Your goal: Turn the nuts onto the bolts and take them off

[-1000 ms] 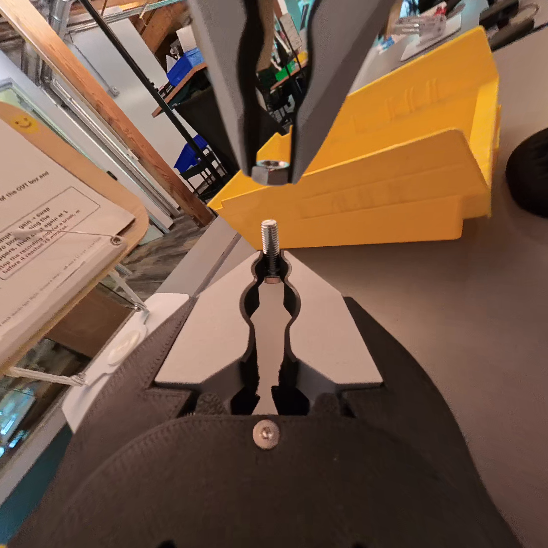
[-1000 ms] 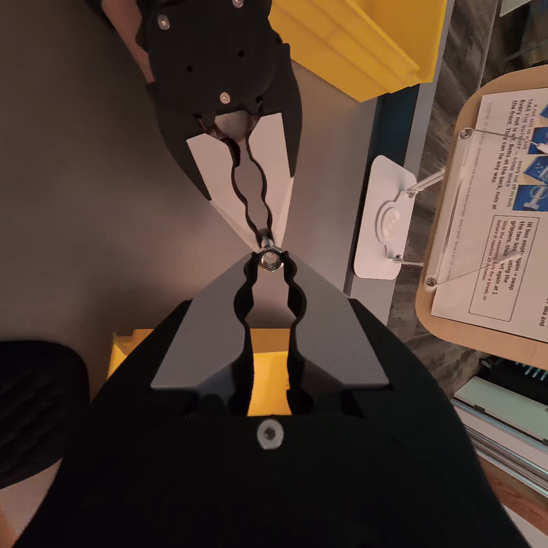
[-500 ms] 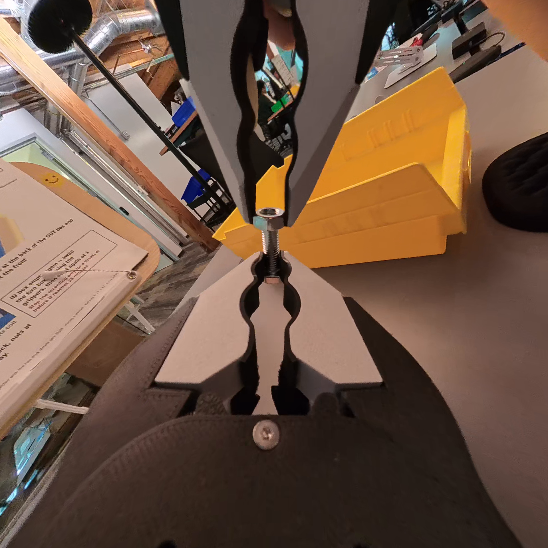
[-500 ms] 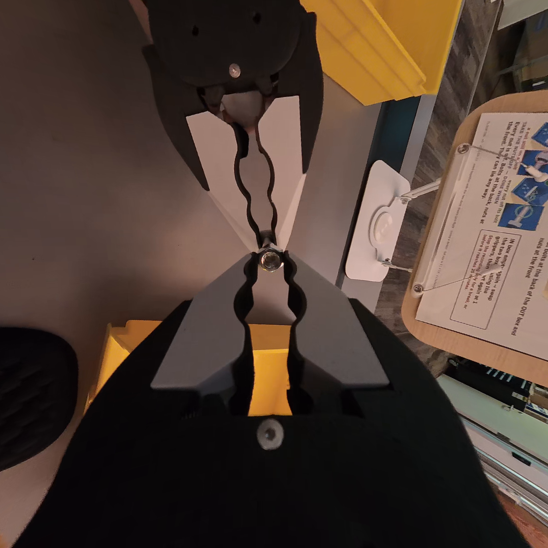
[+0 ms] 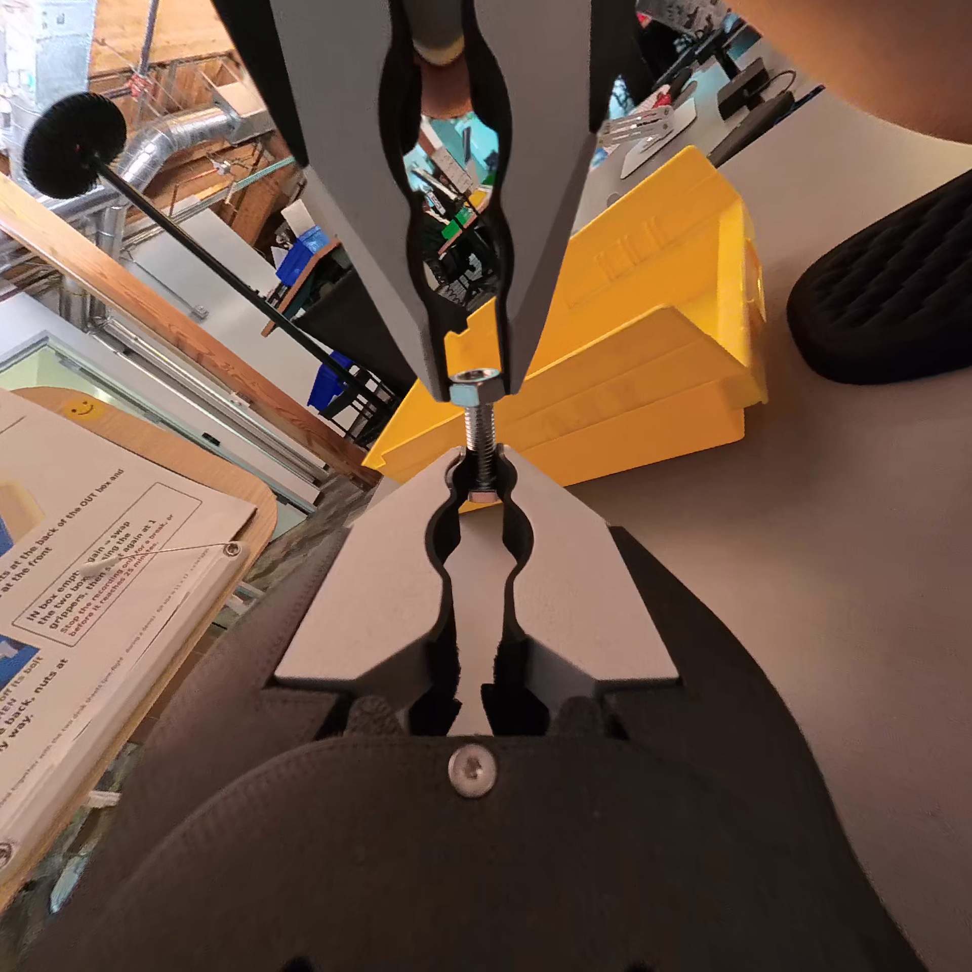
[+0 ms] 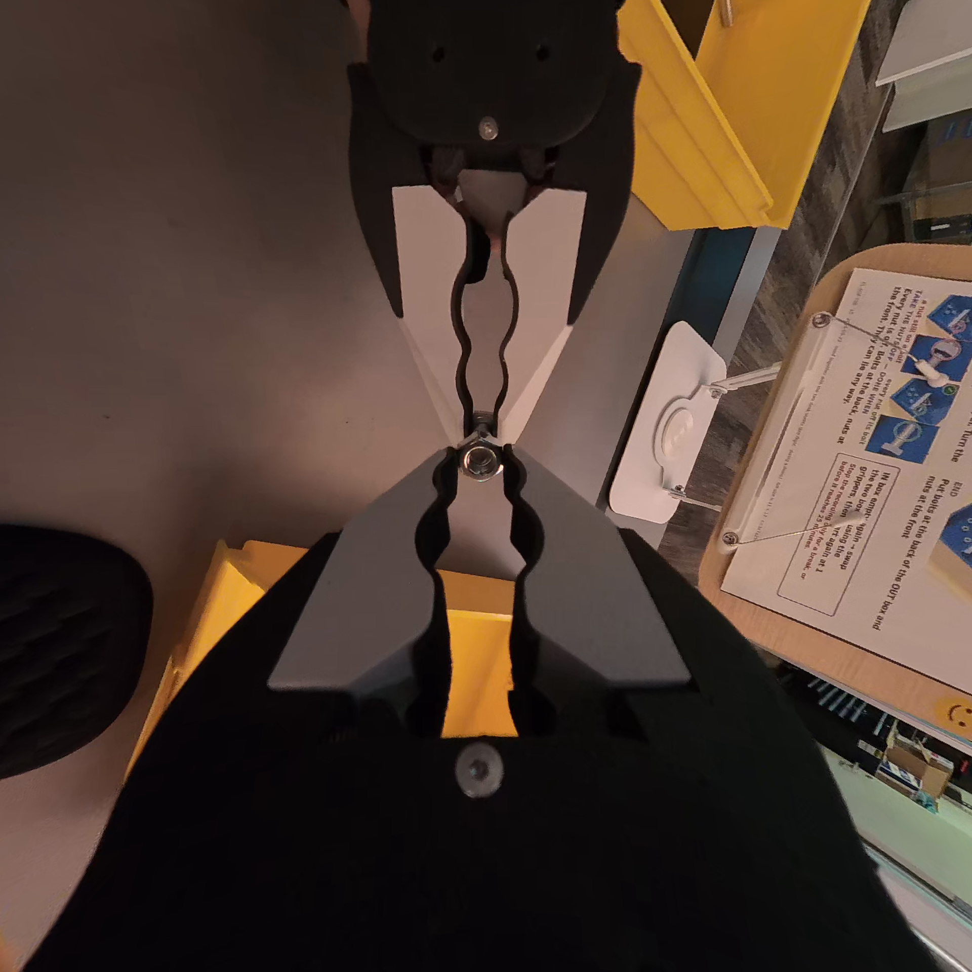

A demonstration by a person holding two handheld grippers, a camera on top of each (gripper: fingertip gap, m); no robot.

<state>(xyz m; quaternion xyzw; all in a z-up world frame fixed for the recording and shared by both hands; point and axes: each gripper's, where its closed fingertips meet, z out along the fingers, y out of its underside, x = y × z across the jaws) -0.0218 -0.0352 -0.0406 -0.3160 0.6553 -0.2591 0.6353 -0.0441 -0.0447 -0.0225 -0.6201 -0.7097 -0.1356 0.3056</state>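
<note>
Steel nut [image 5: 476, 390] on bolt [image 5: 479, 441]; printed instruction sheet [image 5: 100, 568] alongside.

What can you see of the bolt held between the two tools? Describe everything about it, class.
The bolt is a short, shiny silver metal screw with a threaded shaft and a hexagonal head. It stands roughly upright in the left wrist view, its head end pinched between the left tool tips. At its upper end sits a silver hex nut, clamped by the right tool. It is held above the grey table.
</note>
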